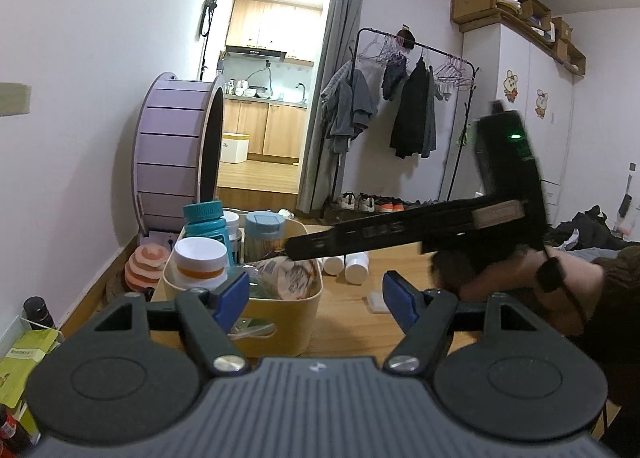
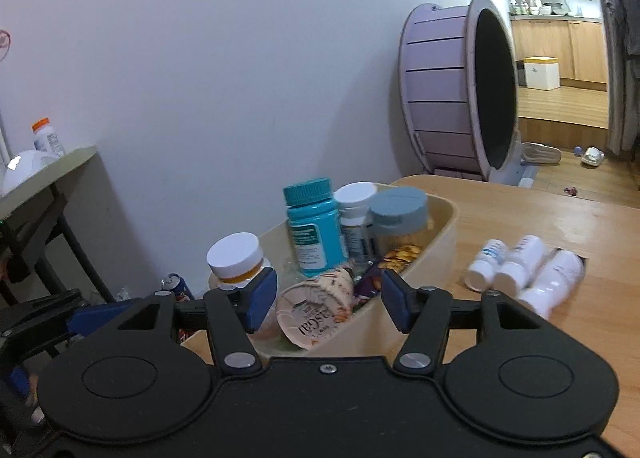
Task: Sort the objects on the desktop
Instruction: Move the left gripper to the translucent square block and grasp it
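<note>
Cream bin (image 2: pixel 440 234) sits just ahead of both fingertip pairs because it's the drop target: right gripper (image 2: pixel 328 300) half-open, empty above the crumpled cup (image 2: pixel 316 314), left gripper (image 1: pixel 316 298) wide, empty, three white bottles (image 2: pixel 524 270) right of right fingers, unsorted.

Dim, soft indoor light; fisheye-bent, vignetted edges
</note>
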`<state>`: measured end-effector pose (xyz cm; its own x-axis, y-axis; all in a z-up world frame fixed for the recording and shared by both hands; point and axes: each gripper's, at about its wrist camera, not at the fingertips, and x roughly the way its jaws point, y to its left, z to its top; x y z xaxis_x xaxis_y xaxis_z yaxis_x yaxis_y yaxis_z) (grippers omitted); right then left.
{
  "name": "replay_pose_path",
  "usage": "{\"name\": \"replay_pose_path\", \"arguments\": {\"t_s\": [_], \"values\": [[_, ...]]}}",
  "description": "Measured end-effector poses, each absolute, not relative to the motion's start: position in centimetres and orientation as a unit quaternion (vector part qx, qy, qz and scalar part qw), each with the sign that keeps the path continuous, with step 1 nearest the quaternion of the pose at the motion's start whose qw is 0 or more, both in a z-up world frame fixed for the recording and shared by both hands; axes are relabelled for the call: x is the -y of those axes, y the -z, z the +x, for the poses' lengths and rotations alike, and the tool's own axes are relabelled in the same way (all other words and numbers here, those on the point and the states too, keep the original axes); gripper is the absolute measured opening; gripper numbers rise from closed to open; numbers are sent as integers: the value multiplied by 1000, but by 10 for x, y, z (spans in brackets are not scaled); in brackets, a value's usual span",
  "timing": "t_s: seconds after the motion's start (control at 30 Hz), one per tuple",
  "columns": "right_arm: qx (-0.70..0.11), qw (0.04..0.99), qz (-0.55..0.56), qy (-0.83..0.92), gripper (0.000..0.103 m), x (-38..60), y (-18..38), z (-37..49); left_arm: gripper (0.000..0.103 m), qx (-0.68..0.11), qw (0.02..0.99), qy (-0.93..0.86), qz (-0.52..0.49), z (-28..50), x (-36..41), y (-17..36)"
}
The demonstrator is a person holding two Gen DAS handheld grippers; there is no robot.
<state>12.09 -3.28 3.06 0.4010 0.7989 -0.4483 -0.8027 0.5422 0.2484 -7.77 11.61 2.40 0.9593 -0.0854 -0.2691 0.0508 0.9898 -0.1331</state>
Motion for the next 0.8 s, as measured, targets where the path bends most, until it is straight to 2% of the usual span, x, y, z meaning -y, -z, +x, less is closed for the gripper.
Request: {"name": "replay_pose_path", "arguments": {"t_s": [0.13, 0.27, 0.43, 0.5, 0.8], "values": [[-257, 851, -3, -458, 62, 68, -35, 112, 72, -141, 987, 36, -64, -75, -116, -23], [-239, 870, -2, -431, 78, 115, -33, 102, 72, -147, 987, 42, -58, -69, -107, -21], [-213, 891, 11, -401, 82, 165, -28, 92, 72, -160, 985, 48, -41, -58, -93, -16], [-205, 897, 17, -392, 88, 180, -25, 90, 72, -167, 984, 48, -37, -53, -87, -13], [-184, 903, 47, -386, 91, 218, -15, 82, 72, -188, 980, 55, -21, -31, -59, -4]]}}
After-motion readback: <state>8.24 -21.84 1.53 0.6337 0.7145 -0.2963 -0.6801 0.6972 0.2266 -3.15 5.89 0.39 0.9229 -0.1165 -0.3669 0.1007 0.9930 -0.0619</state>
